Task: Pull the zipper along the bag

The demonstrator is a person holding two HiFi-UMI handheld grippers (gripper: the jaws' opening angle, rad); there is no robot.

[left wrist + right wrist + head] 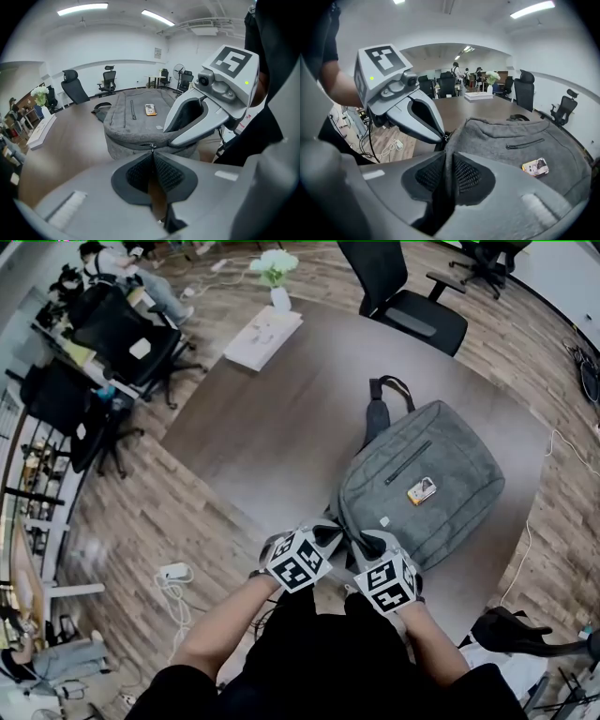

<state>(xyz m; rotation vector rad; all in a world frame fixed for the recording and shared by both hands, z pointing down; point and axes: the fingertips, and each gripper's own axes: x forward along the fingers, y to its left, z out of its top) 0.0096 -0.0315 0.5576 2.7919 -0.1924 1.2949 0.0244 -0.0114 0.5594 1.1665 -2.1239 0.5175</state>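
Note:
A grey backpack (422,474) lies flat on a round dark table (272,437). Both grippers meet at its near edge. My left gripper (330,532) is shut, and the small metal zipper pull (152,147) sits pinched at its fingertips (152,157), on the zip line along the bag's (136,122) side. Just right of it, my right gripper (370,542) is shut on a fold of the bag's grey fabric (449,140) beside the zip. In the right gripper view the left gripper (439,136) comes in from the upper left. In the left gripper view the right gripper (166,136) lies over the bag's rim.
A small yellow card (421,490) lies on the bag's top, beside a short pocket zip (409,461). A white box (262,337) and a vase of flowers (277,277) stand at the table's far side. A black office chair (403,296) is behind. The table's edge runs just under the grippers.

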